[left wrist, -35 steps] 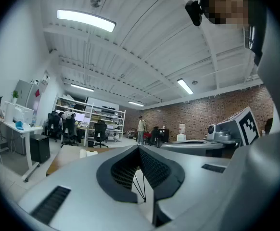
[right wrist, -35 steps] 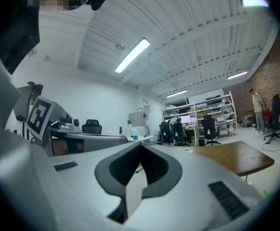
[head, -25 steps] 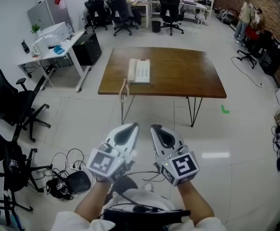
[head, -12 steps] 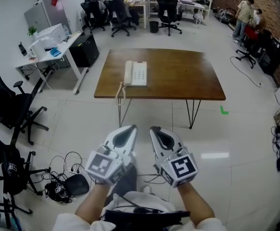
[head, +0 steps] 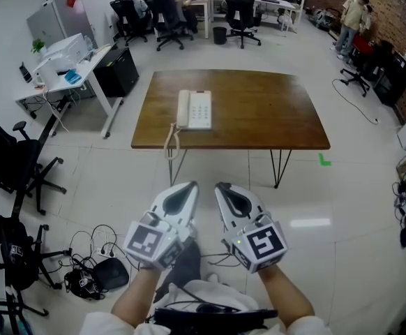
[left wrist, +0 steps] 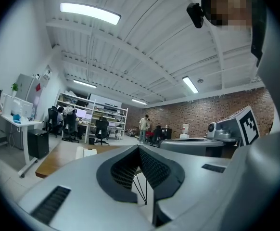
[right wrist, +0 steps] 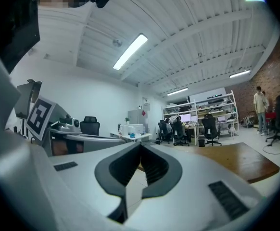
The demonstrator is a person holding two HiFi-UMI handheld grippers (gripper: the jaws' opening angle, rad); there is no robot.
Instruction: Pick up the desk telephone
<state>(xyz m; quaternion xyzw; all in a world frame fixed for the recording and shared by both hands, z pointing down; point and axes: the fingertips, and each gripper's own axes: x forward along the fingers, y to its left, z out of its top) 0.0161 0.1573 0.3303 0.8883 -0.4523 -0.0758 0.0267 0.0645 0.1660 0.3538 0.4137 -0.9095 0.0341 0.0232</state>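
The white push-button desk telephone point(head: 194, 109) lies flat on the left part of the brown wooden table point(head: 259, 110). Its handset runs along its left side, its coiled cord point(head: 171, 142) droops over the near edge, and it is well apart from both grippers. The grey-and-white left gripper point(head: 188, 187) and right gripper point(head: 224, 187) are held side by side short of the table, each with its jaws pressed together on nothing. In the left gripper view only a white sliver of the telephone shows above the gripper's own body, the right gripper view hides it entirely, and its keypad print is too small to read.
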